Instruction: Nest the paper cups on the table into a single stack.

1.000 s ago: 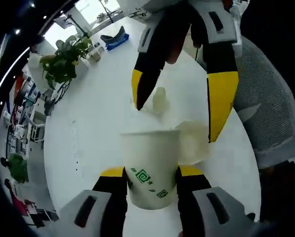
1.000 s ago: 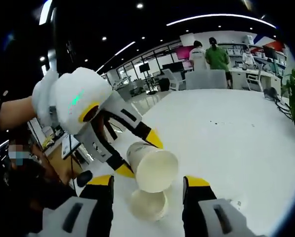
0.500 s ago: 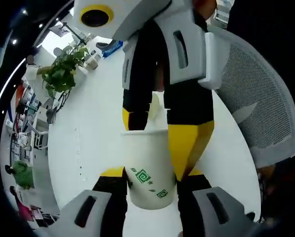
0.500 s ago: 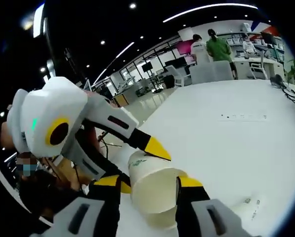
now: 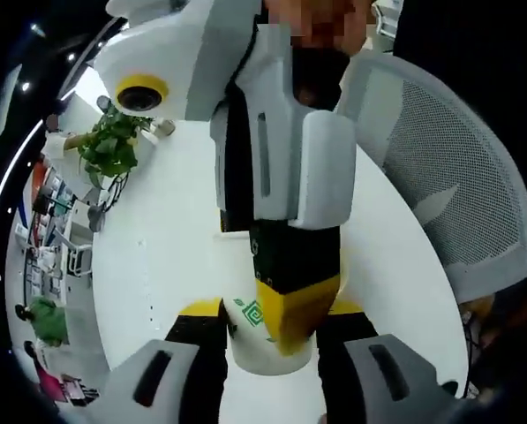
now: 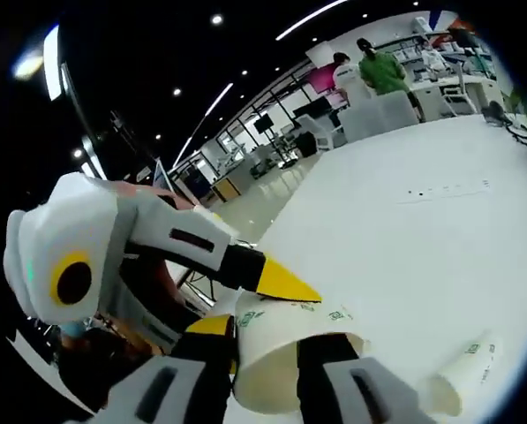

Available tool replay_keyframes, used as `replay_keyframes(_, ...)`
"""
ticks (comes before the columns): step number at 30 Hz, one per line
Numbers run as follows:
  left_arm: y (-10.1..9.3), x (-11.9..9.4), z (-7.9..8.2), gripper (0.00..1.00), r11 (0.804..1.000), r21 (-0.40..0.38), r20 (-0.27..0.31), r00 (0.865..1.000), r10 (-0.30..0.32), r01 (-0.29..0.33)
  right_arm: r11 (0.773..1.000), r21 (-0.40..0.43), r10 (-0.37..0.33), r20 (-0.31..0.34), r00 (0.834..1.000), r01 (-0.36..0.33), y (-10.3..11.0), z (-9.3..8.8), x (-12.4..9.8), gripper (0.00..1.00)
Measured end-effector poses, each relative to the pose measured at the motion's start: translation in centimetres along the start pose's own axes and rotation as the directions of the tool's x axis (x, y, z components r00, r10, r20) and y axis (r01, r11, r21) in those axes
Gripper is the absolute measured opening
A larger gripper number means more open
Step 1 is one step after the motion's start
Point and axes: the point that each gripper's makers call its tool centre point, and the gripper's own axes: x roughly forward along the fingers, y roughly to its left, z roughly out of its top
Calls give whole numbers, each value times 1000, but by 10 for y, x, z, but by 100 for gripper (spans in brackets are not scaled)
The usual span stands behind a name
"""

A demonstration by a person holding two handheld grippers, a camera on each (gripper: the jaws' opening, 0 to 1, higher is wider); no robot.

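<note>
In the left gripper view, the left tongs (image 5: 267, 320) are clenched on a white paper cup (image 5: 250, 331) with green print, held upright between the 2 yellow-tipped jaws above the white bench (image 5: 175, 238). The right tongs (image 5: 285, 291) reach down from the top of that view, 1 yellow tip lying over the cup's mouth and front wall.

In the right gripper view, the right tongs (image 6: 265, 340) grasp the rim of the same cup (image 6: 289, 353), whose open mouth faces the camera, while the left tongs (image 6: 254, 296) hold it from the left. Another paper cup (image 6: 462, 375) lies on its side on the bench (image 6: 404, 230), to the right, apart from both tongs.
</note>
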Motion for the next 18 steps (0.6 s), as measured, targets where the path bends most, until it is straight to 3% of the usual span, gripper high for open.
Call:
replay_keyframes(13, -3, -3, 9, 37, 1000, 17, 3, 1000, 15, -15, 998, 49, 50, 15, 999, -51, 19, 0, 3, 13)
replay_keyframes(18, -3, -5, 8, 37, 1000, 10, 2, 1000, 21, -21, 997, 55, 61, 17, 998, -62, 16, 2, 8, 11)
